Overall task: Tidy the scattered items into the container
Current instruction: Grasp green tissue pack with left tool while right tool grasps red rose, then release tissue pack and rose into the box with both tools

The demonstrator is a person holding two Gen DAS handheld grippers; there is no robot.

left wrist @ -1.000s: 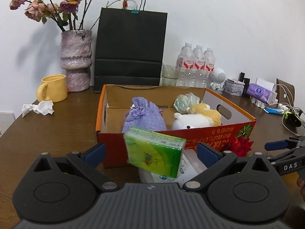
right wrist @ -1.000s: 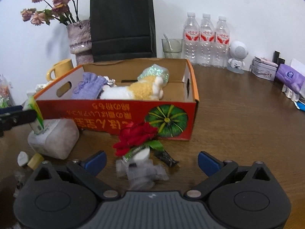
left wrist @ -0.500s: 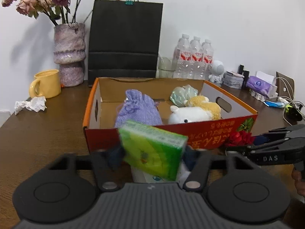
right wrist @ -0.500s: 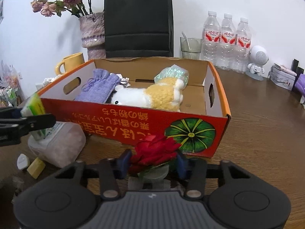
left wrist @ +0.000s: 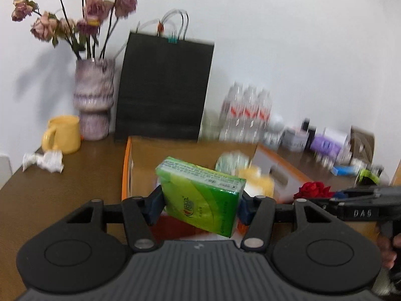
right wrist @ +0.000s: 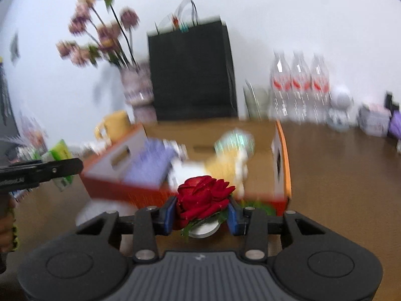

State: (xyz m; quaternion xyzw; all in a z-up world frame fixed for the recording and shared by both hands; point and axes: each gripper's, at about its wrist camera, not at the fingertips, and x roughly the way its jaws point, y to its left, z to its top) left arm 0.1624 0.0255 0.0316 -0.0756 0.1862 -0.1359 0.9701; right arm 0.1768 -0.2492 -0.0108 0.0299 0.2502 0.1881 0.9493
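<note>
The left gripper [left wrist: 200, 204] holds a green tissue pack [left wrist: 201, 195] clamped between its two blue-padded fingers [left wrist: 154, 204]. The pack sits tilted, its top edge rising above the fingers, lifted clear of the brown tabletop [left wrist: 62, 183]. Just beyond the fingers lies the open orange cardboard box [left wrist: 126, 165], with blurred soft items inside.

The right gripper [right wrist: 200, 212] has a red rose [right wrist: 203, 195] between its fingers [right wrist: 168, 213], which are closing on it; both pads press the bloom's sides. Green leaves and a pale round base hang just below the fingers. The box [right wrist: 283, 155] stands directly ahead, holding a purple pouch [right wrist: 150, 163] and a yellow-and-white plush toy [right wrist: 225, 163].
</note>
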